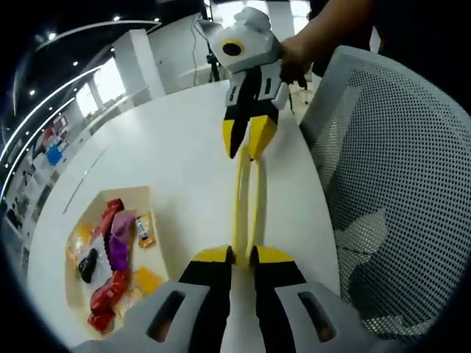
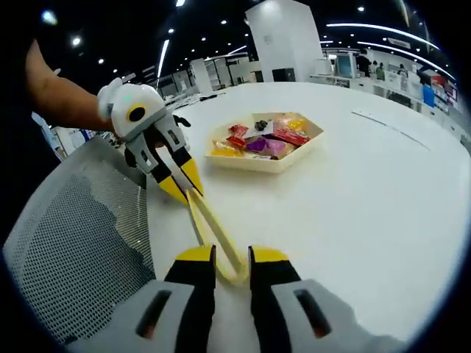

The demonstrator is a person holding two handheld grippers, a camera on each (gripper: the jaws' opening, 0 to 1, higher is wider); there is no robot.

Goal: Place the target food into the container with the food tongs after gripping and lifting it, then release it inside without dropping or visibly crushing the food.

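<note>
Each claw has 2 black jaws ending in yellow tips, rising from a pale grey body with a slanted oval slot on either side. In the left gripper view, the left claw shows this build at the bottom, and the right claw appears beyond it with a white rounded housing and black inner links. In the right gripper view, the right claw looks alike, and the left claw carries the same white housing.

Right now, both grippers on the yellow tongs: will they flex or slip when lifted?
Probably springy: the tongs are two thin, long arms joined at one end. Smooth plastic look suggests slip between the left gripper and right gripper. Likely light.
</note>
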